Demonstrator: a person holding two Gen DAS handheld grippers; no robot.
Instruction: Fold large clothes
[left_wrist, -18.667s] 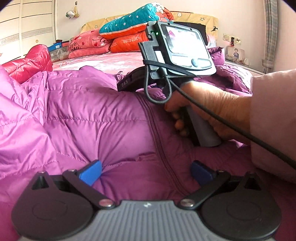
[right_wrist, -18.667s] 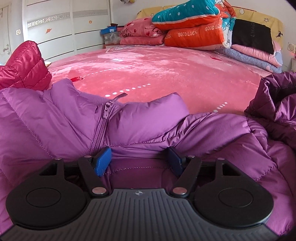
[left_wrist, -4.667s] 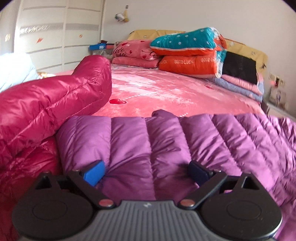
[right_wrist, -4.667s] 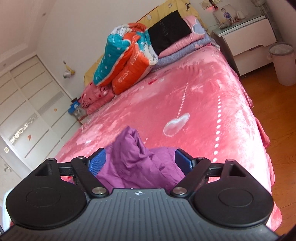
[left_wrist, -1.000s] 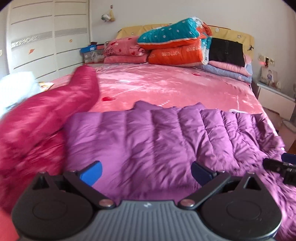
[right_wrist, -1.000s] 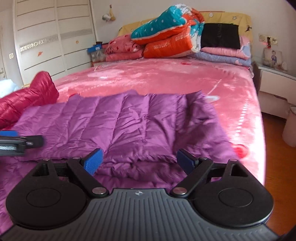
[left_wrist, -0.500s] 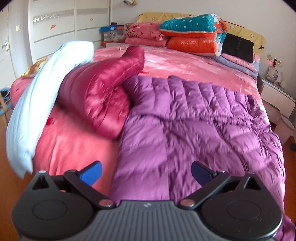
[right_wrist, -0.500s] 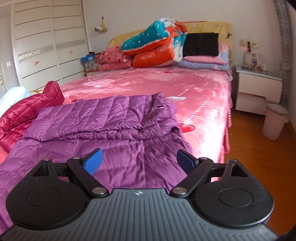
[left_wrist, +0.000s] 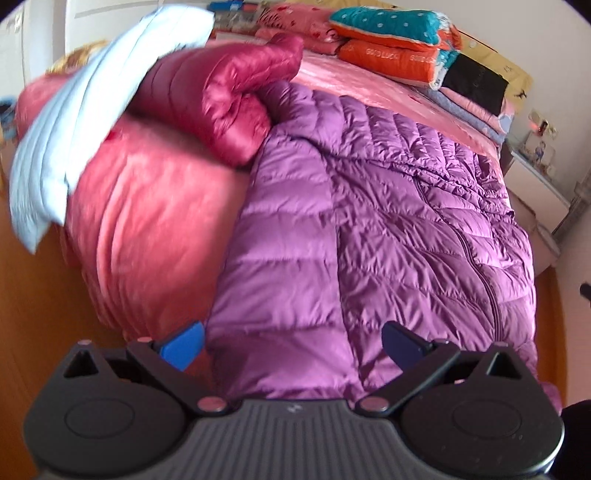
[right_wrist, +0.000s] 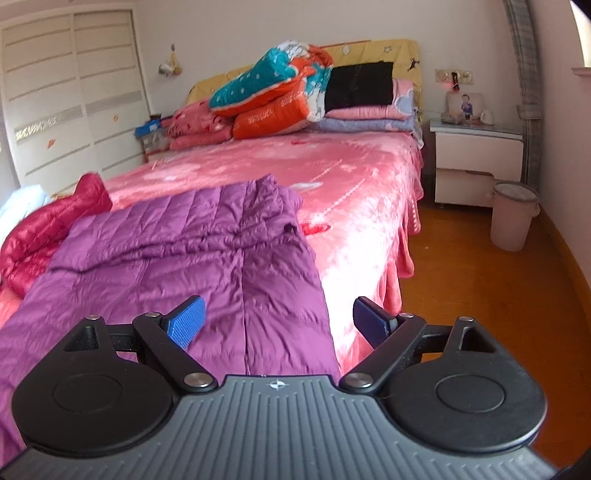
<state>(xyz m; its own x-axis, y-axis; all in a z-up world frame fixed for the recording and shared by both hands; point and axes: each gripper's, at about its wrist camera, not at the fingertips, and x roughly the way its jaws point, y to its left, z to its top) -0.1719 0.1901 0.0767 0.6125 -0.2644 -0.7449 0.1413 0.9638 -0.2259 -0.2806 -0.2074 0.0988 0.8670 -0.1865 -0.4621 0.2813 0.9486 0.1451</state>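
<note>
A large purple quilted down coat (left_wrist: 388, 221) lies spread over the foot of the pink bed, its lower part hanging over the bed's edge. It also shows in the right wrist view (right_wrist: 192, 258). My left gripper (left_wrist: 291, 343) is open and empty, held back above the coat's near left hem. My right gripper (right_wrist: 279, 325) is open and empty, above the coat's near right edge. Neither touches the coat.
A dark red down jacket (left_wrist: 218, 96) lies bunched left of the coat, with a pale blue jacket (left_wrist: 85, 122) beyond it. Folded quilts (right_wrist: 280, 96) are stacked at the headboard. A white nightstand (right_wrist: 476, 162) and a pink bin (right_wrist: 513, 214) stand on the wooden floor at right.
Both grippers have pulled back and up from the coat. The left view now tilts down over the bed's left corner; the right view has drawn further off.
</note>
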